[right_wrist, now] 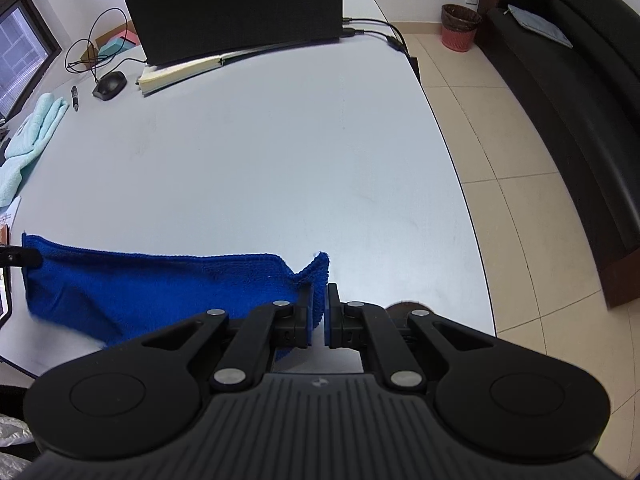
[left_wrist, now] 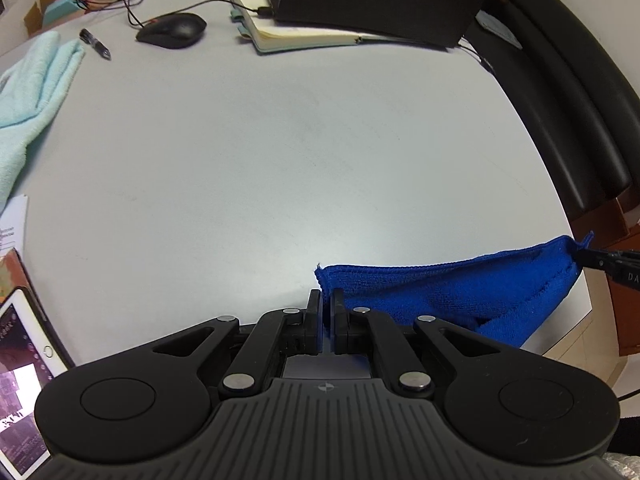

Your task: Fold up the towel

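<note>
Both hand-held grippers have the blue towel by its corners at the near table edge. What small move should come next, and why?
Probably carry both corners forward together, over the bare table. The left hand-held gripper and right hand-held gripper each pinch a top corner of the blue towel, which hangs stretched between them at the near edge, so it needs laying out before folding.

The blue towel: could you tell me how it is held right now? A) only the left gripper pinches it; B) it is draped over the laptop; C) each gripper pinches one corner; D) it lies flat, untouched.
C: the left gripper and the right gripper are each shut on a corner of the blue towel, stretched between them.
</note>
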